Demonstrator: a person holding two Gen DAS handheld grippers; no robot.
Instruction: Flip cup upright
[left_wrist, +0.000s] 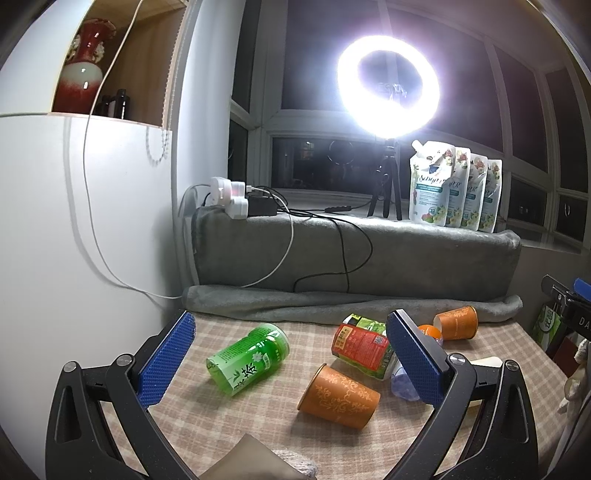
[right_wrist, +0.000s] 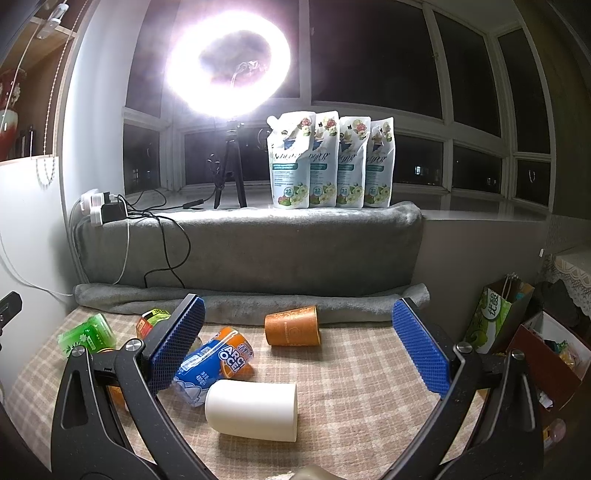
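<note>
Three cups lie on their sides on the checked tablecloth (right_wrist: 351, 369). A white cup (right_wrist: 253, 410) lies low between my right gripper's fingers. An orange patterned cup (right_wrist: 293, 329) lies further back; it also shows in the left wrist view (left_wrist: 457, 322). Another orange patterned cup (left_wrist: 338, 396) lies just ahead of my left gripper (left_wrist: 291, 328). Both grippers are open and empty; my right gripper (right_wrist: 299, 314) hovers above the table.
A green tea bottle (left_wrist: 248, 357), a red-labelled bottle (left_wrist: 364, 349) and a blue-orange bottle (right_wrist: 216, 360) lie on the table. A rolled grey blanket (right_wrist: 258, 299) lines the back edge. Detergent pouches (right_wrist: 332, 162) and a ring light (right_wrist: 227, 62) stand on the sill. Bags (right_wrist: 495, 317) stand at right.
</note>
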